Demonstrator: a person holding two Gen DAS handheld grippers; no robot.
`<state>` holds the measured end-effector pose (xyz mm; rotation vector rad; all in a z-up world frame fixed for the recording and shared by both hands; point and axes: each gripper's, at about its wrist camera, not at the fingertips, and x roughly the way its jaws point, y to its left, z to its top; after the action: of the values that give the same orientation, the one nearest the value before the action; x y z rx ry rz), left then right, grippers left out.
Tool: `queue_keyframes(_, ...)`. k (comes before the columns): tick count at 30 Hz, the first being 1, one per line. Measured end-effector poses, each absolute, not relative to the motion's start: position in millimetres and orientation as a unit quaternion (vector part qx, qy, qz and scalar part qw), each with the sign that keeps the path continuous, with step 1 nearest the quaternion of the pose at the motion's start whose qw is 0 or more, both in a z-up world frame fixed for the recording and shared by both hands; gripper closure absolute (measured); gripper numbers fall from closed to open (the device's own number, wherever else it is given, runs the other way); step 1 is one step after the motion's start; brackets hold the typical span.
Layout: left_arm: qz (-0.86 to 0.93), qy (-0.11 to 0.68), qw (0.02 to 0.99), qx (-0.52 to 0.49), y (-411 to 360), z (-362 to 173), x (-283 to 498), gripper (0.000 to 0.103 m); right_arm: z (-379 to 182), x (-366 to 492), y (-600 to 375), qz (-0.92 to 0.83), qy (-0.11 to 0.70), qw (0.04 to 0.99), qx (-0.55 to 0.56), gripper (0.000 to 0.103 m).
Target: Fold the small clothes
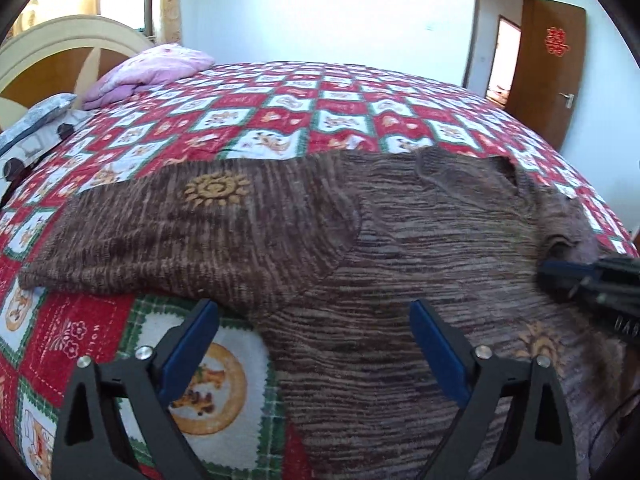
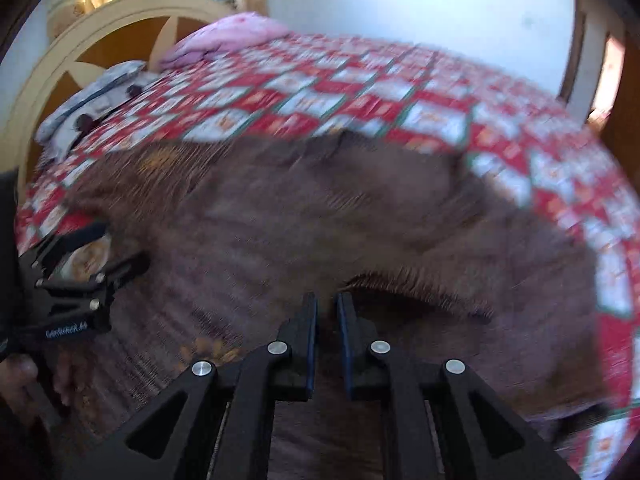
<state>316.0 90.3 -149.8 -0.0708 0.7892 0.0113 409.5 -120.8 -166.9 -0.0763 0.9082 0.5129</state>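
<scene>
A brown striped knit sweater (image 1: 420, 240) with gold sun motifs lies spread on the bed; one sleeve (image 1: 192, 228) is folded across to the left. My left gripper (image 1: 314, 312) is open, low over the sweater's near left edge, holding nothing. My right gripper (image 1: 560, 274) enters from the right in that view, shut on a fold of the sweater. In the blurred right wrist view the right gripper (image 2: 327, 306) has its jaws nearly together on the sweater (image 2: 320, 216), a raised fold just beyond them. The left gripper (image 2: 108, 248) shows open at the left.
A red, white and green patchwork quilt (image 1: 280, 112) covers the bed. A pink pillow (image 1: 152, 68) and a grey patterned cushion (image 1: 36, 120) lie by the cream headboard (image 1: 60, 36). An open brown door (image 1: 552, 68) stands at the far right.
</scene>
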Motion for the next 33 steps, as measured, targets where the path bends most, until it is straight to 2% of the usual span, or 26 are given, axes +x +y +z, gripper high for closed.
queue_keyframes(1, 0.001, 0.386, 0.922, -0.034, 89.9, -148.3, 315.7, 0.008, -165.0, 406.3, -123.8, 0.255, 0.434, 0.864, -0.026, 0.052)
queue_keyframes(2, -0.005, 0.388, 0.921, -0.032, 88.9, -146.4, 315.3, 0.010, -161.1, 401.0, -130.4, 0.263, 0.435, 0.861, -0.016, 0.038)
queue_keyframes(11, -0.105, 0.379, 0.919, -0.011, 39.3, -106.7, 302.6, 0.020, -135.5, 338.5, -250.7, 0.173, 0.410, 0.896, 0.007, 0.037)
queue_keyframes(13, -0.122, 0.374, 0.919, 0.025, 9.7, -100.9, 309.8, 0.020, -138.4, 325.0, -277.9, 0.140, 0.399, 0.906, 0.018, 0.036)
queue_keyframes(16, -0.141, 0.387, 0.909, 0.066, -28.0, -105.2, 329.7, 0.026, -147.4, 314.6, -304.1, 0.109, 0.387, 0.915, 0.030, 0.035)
queue_keyframes(19, -0.141, 0.408, 0.896, 0.097, -61.0, -121.4, 353.2, 0.047, -156.6, 310.9, -319.0, 0.099, 0.381, 0.918, 0.053, 0.034)
queue_keyframes(25, -0.139, 0.438, 0.885, 0.076, -93.6, -138.4, 374.7, 0.053, -151.0, 306.1, -332.1, 0.107, 0.353, 0.925, 0.092, 0.030)
queue_keyframes(27, -0.149, 0.443, 0.881, 0.068, -96.2, -141.8, 377.3, 0.065, -149.5, 300.7, -333.8, 0.105, 0.347, 0.928, 0.090, 0.028)
queue_keyframes(28, -0.172, 0.438, 0.881, 0.053, -94.5, -140.6, 377.3, 0.092, -148.6, 299.9, -333.3, 0.106, 0.344, 0.929, 0.089, 0.028)
queue_keyframes(29, -0.186, 0.435, 0.880, 0.036, -91.1, -137.8, 374.4, 0.099, -148.0, 298.7, -333.0, 0.107, 0.341, 0.930, 0.088, 0.028)
queue_keyframes(33, -0.204, 0.416, 0.885, -0.031, -74.0, -111.8, 371.2, 0.099, -149.7, 298.4, -335.4, 0.105, 0.345, 0.928, 0.094, 0.025)
